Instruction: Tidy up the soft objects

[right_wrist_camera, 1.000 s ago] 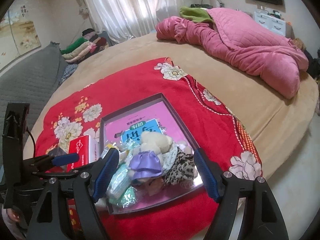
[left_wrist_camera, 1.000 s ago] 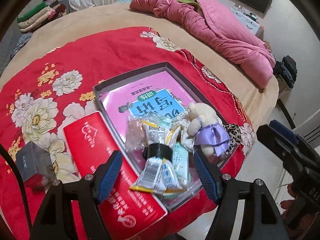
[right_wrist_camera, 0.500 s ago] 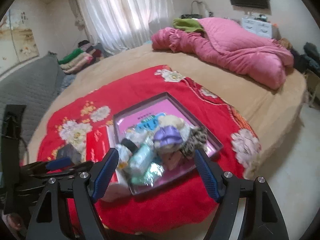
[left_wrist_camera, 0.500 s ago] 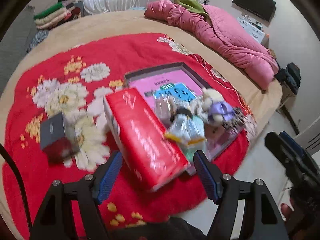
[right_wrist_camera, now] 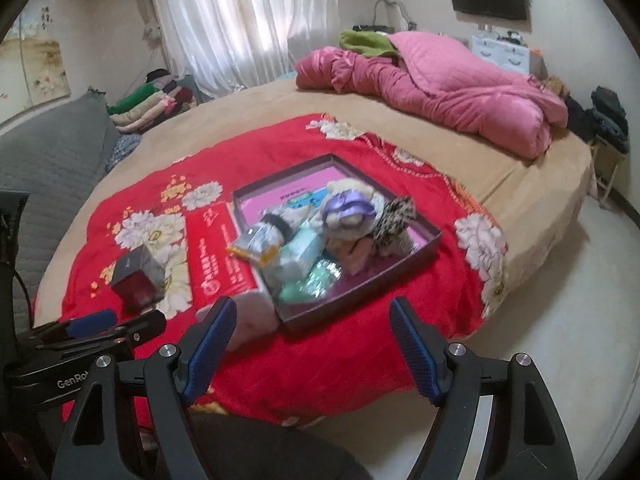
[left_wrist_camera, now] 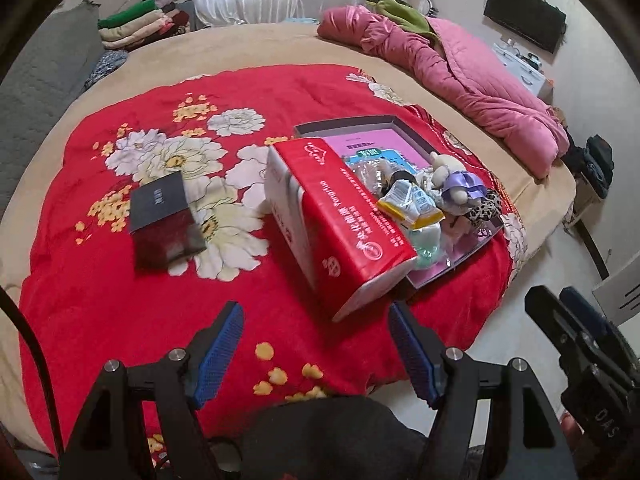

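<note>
A dark shallow box [right_wrist_camera: 424, 242] with a pink book inside lies on the red floral blanket [left_wrist_camera: 100, 264]. It holds a pile of soft things: a plush toy with a purple bow [right_wrist_camera: 348, 210] [left_wrist_camera: 456, 184], a leopard-print piece [right_wrist_camera: 394, 216] and several tissue packs [right_wrist_camera: 296, 256] [left_wrist_camera: 412, 204]. A red tissue pack [left_wrist_camera: 340, 220] [right_wrist_camera: 218, 256] lies along the box's left side. My left gripper [left_wrist_camera: 316, 348] is open and empty, short of the red pack. My right gripper [right_wrist_camera: 314, 344] is open and empty, short of the box.
A small dark and red box [left_wrist_camera: 164, 216] [right_wrist_camera: 138, 280] sits left on the blanket. A pink quilt [right_wrist_camera: 440, 88] lies at the far side of the round bed. Folded clothes [right_wrist_camera: 152, 104] are stacked at the back left. The floor [right_wrist_camera: 560, 320] is to the right.
Both grippers have pulled back and away from the box; the pile looks smaller and farther. The left view has swung left, bringing the small dark box fully into sight.
</note>
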`<state>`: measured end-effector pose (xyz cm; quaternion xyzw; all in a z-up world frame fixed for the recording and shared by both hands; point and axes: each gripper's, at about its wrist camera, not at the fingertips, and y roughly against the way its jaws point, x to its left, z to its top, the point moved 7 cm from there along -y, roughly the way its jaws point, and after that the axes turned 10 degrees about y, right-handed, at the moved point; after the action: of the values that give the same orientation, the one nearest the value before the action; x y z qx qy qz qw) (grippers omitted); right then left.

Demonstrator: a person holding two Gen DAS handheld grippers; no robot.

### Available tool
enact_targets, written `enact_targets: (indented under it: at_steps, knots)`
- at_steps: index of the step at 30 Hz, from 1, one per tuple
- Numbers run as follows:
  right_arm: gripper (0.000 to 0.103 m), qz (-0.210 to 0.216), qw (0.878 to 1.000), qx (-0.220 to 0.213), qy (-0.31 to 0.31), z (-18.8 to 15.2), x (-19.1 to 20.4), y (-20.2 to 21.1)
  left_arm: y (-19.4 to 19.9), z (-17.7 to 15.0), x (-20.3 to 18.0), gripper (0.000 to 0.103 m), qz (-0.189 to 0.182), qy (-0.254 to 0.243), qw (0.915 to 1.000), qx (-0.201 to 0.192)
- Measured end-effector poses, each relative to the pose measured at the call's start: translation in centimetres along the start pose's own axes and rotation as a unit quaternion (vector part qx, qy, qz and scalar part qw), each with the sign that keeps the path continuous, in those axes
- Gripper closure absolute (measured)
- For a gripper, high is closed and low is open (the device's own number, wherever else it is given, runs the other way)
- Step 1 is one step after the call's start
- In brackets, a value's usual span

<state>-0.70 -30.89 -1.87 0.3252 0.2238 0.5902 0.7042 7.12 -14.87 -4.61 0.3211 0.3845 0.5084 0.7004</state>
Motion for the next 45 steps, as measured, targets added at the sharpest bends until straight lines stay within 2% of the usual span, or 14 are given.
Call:
enact_targets:
  at_steps: [10, 16, 24, 45]
  knots:
    - [0.023, -0.016, 0.999, 0.042, -0.013, -2.4, 0.2, -0.5, 1.3, -1.1, 0.9, 0.029, 0.004, -0.010, 0.9999, -0.007]
    - [0.023, -0.022, 0.999, 0.031, -0.001, -2.5, 0.5, 0.3, 1.6, -1.5, 1.0, 0.029, 0.005, -0.014, 0.9999, -0.008]
    - [0.023, -0.018, 0.999, 0.047, 0.019, -3.5, 1.5, 0.7, 1.8, -1.6, 1.2, 0.029, 0.006, -0.011, 0.9999, -0.008]
    - [0.023, -0.022, 0.998, 0.051, 0.017, -4.1, 1.4, 0.5, 1.6, -1.9, 0.9, 0.029, 0.005, -0.013, 0.9999, -0.007]
